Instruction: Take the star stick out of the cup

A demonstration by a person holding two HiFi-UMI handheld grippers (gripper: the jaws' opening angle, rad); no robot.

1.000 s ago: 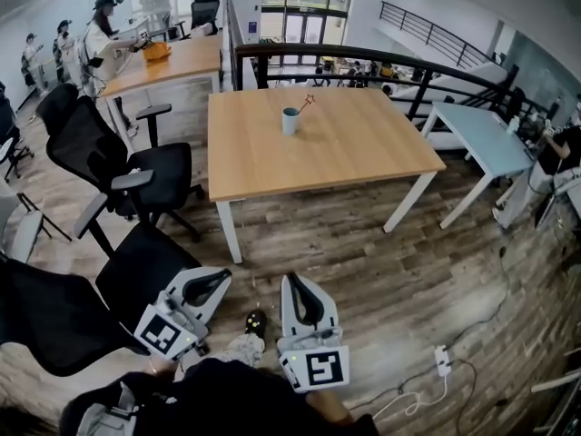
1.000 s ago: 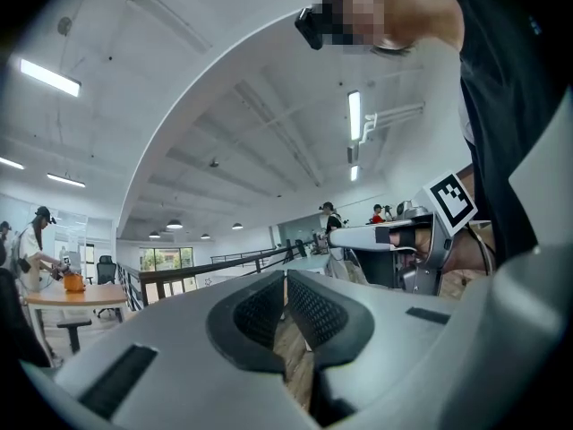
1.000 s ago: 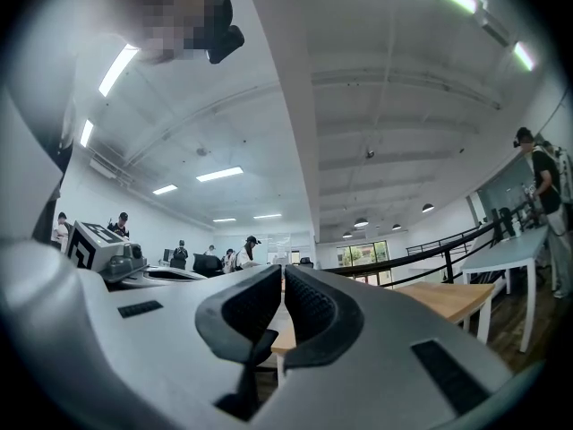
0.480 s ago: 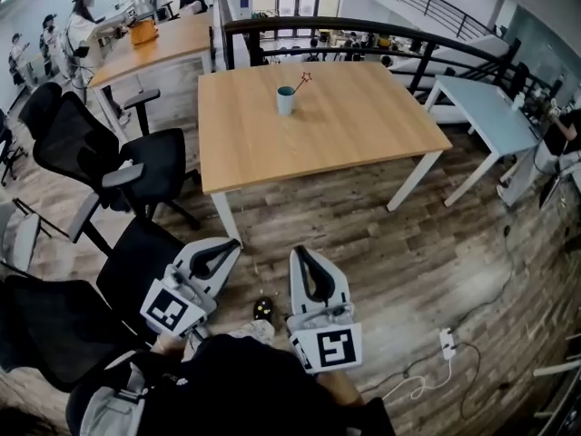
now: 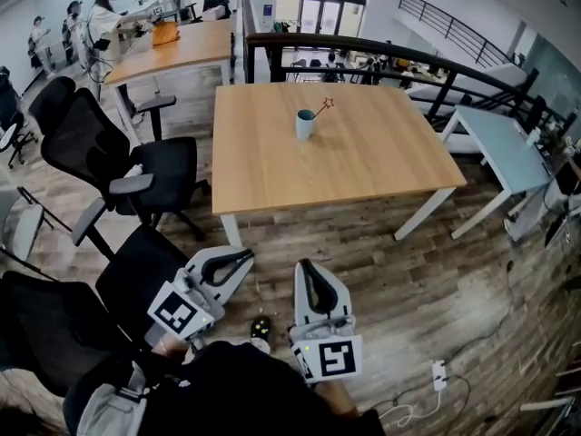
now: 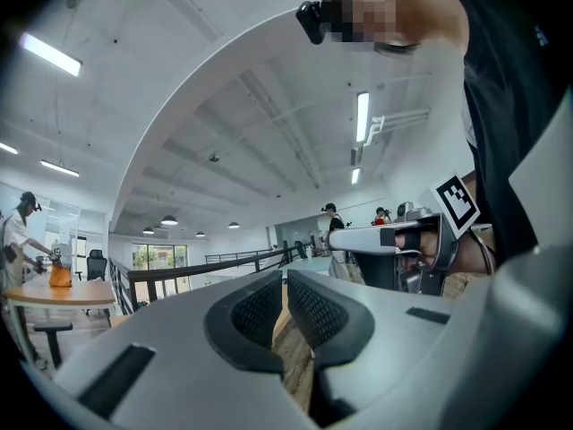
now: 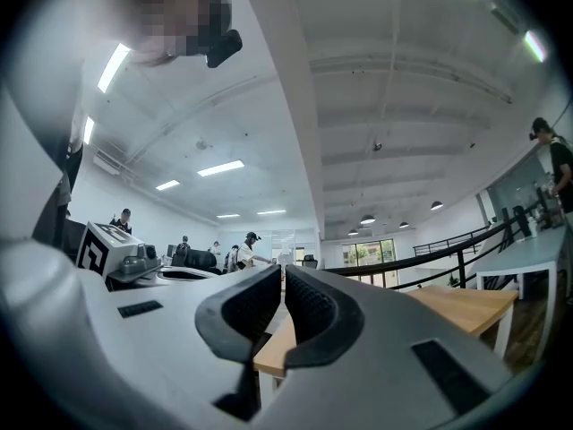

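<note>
The big wooden table (image 5: 345, 166) stands on a wood floor (image 5: 436, 280) in a wide office, with a dark rail (image 5: 363, 44) behind it. The cup (image 5: 305, 123) sits near the table's far middle. The star stick (image 5: 323, 107) leans out of it. Black chairs (image 5: 163, 166) stand on the left. The left gripper (image 5: 245, 255) and right gripper (image 5: 304, 265) are low down, well apart from the table. Their claws are almost closed and hold nothing.

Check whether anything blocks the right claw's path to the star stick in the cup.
Nothing visible does. The right claw hangs short of the light wooden table; bare tabletop leads to the red star stick in the pale blue cup.
</note>
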